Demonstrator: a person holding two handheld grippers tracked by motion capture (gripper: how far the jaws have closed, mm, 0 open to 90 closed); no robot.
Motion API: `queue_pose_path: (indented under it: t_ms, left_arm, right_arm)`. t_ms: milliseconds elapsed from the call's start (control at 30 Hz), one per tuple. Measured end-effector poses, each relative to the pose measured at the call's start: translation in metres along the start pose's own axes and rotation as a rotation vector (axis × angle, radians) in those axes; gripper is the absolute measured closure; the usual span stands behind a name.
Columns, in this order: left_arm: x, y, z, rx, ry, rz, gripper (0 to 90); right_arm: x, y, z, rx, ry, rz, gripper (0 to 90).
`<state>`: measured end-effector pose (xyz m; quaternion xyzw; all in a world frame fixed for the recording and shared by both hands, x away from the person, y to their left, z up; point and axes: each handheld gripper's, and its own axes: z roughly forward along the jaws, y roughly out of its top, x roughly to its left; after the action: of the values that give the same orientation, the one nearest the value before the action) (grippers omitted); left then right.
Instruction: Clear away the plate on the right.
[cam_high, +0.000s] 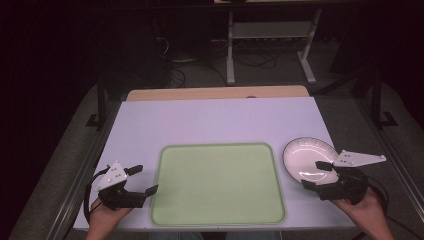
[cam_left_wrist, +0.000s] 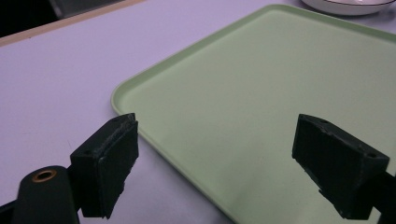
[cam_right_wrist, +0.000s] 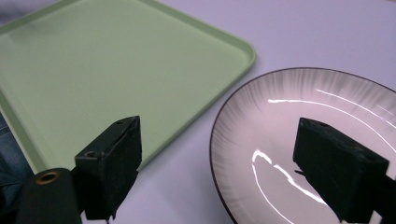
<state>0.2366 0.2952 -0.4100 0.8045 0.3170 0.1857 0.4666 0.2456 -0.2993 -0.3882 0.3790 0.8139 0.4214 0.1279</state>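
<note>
Nearest the high view's camera, at the bottom edge, the person's two hands each hold a hand-held gripper over the near corners of the table (cam_high: 215, 117), which is covered in pale lilac.

The left hand-held gripper (cam_high: 142, 180) sits at the near left corner. Its jaws are spread wide with nothing between them. In the left gripper view they straddle the rim of the green tray (cam_left_wrist: 261, 107): one jaw is over bare table, the other over the tray floor. Whether either jaw touches the tray cannot be told.

The right hand-held gripper (cam_high: 317, 175) sits at the near right corner. Its jaws are likewise spread wide and pinch nothing. In the right gripper view one jaw stands over the strip of table between tray and plate, the other over the inside of the white plate (cam_right_wrist: 299, 140). The jaws thus bracket the plate's near-left rim. Contact with the plate cannot be confirmed.

The plate, white with a thin dark rim, lies flat on the table just beside the tray's right edge, a narrow gap between them. The tray lies flat at the middle of the table's near half and carries nothing.

A wooden strip (cam_high: 215, 93) runs along the table's far edge.
</note>
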Motion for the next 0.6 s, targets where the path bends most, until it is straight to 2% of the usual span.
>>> queue_pose_path:
  t_ms: [333,600]
  left_arm:
    - [0.0,0.0,0.0,0.001,0.002,-0.001,14.3]
    - [0.001,0.0,0.0,0.003,0.003,-0.001,14.3]
  right_arm:
    - [-0.015,-0.009,-0.015,0.007,-0.032,0.031,14.7]
    - [-0.03,-0.015,-0.025,0.026,-0.076,0.057,14.4]
